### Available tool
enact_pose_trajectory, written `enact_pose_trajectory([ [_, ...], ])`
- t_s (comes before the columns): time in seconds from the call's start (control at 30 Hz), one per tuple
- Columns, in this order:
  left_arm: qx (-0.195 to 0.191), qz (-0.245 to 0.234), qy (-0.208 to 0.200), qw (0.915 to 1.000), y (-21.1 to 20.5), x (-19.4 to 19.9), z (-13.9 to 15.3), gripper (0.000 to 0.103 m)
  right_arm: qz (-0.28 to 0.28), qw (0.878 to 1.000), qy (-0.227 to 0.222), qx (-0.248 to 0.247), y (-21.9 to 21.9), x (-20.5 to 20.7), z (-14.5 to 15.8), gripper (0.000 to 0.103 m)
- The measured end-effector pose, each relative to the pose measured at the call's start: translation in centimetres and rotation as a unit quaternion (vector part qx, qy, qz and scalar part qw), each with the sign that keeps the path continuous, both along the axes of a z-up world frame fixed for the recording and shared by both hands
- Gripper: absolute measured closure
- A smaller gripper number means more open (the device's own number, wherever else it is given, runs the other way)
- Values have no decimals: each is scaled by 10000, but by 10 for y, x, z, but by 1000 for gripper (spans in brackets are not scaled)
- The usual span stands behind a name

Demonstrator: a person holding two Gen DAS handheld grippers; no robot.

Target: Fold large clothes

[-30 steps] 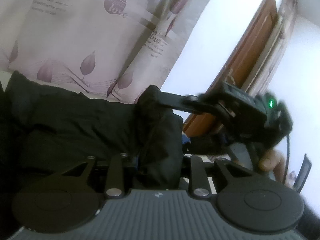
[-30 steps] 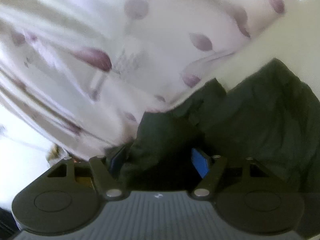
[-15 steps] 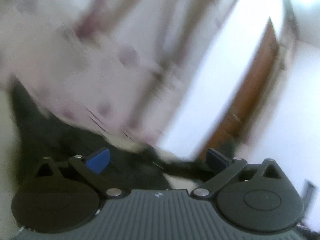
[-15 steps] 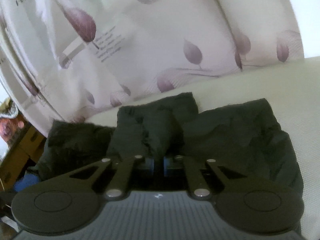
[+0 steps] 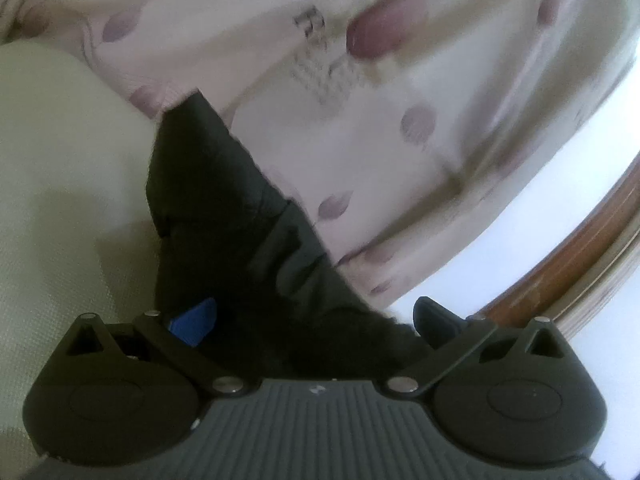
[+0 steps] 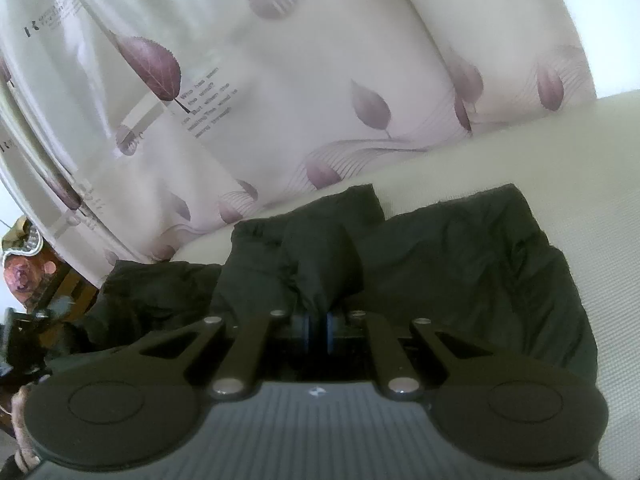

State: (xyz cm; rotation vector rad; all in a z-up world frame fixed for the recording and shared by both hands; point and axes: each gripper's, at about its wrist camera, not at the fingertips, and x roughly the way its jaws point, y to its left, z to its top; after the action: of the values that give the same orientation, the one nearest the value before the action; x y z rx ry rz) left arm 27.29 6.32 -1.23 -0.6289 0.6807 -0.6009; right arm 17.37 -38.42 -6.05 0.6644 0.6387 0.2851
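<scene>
A black padded garment [image 6: 472, 264] lies crumpled on the cream mattress [image 6: 580, 152], its far edge against the leaf-print curtain [image 6: 280, 100] hanging close behind. The right claw [image 6: 318, 326] is clamped tight on a raised fold of it. The left claw [image 5: 312, 316] stands spread wide above another part of the black cloth, pads clear of it. A brown wooden door frame [image 5: 580, 248] shows beyond the curtain.
</scene>
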Motion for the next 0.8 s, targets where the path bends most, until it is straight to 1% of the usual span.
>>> enact_pose_trajectory([
  [0.07,226,-160,-90,9996,-14,4,1,7,51,9999,-24,139,-3,-1,-1,95],
  [0.1,413,-203,-180,9988,-22,2,3,29,50,9997,-6,229,-4,-1,-3,95],
  [0.13,511,-308,-228,9980,-26,-1,5,58,58,9995,10,315,-6,-1,-4,95],
  [0.17,568,-398,-245,9973,-32,-2,7,66,80,9991,21,411,-7,0,-6,95],
  [0.2,628,-403,-349,9966,-42,-6,12,66,73,9986,22,532,-10,-1,-8,95],
  [0.27,820,-508,-763,9924,-63,-15,27,67,41,9964,45,847,-16,0,-13,94],
  [0.3,832,-667,-887,9903,-77,-21,30,67,20,9949,23,1010,-19,0,-16,93],
  [0.33,787,-874,-970,9883,-87,-28,34,71,-14,9932,-1,1165,-23,0,-18,93],
  [0.37,811,-1098,-1073,9848,-102,-35,36,72,-51,9917,6,1286,-27,0,-20,93],
  [0.4,889,-1265,-1205,9806,-119,-42,35,75,-66,9899,14,1414,-31,0,-24,93],
  [0.43,901,-1529,-1341,9750,-138,-50,33,96,-76,9883,5,1522,-34,0,-27,93],
  [0.47,843,-1849,-1422,9687,-154,-56,30,102,-93,9866,1,1630,-38,-2,-31,93],
  [0.5,912,-2079,-1625,9603,-171,-67,26,100,-74,9847,-1,1743,-41,-3,-35,92],
  [0.53,1210,-2279,-1969,9458,-190,-82,20,100,-18,9827,8,1850,-44,-3,-39,91],
  [0.57,1431,-2425,-2072,9369,-203,-89,11,100,8,9815,47,1914,-47,-3,-43,91],
  [0.6,1363,-2502,-1959,9383,-209,-91,3,100,-25,9814,117,1915,-50,-4,-48,91],
  [0.63,1084,-2538,-1784,9445,-208,-91,-6,100,-38,9815,205,1902,-52,-4,-52,91],
  [0.67,950,-2512,-1821,9459,-203,-91,-11,100,-20,9817,254,1885,-54,-4,-55,90],
  [0.7,963,-2423,-2026,9439,-199,-95,-14,100,6,9825,237,1845,-55,-6,-55,90],
  [0.73,1008,-2351,-2115,9433,-195,-94,-15,100,23,9834,200,1806,-56,-8,-53,88],
  [0.8,801,-2287,-1967,9500,-184,-85,-20,100,-61,9879,106,1548,-57,-12,-41,86],
])
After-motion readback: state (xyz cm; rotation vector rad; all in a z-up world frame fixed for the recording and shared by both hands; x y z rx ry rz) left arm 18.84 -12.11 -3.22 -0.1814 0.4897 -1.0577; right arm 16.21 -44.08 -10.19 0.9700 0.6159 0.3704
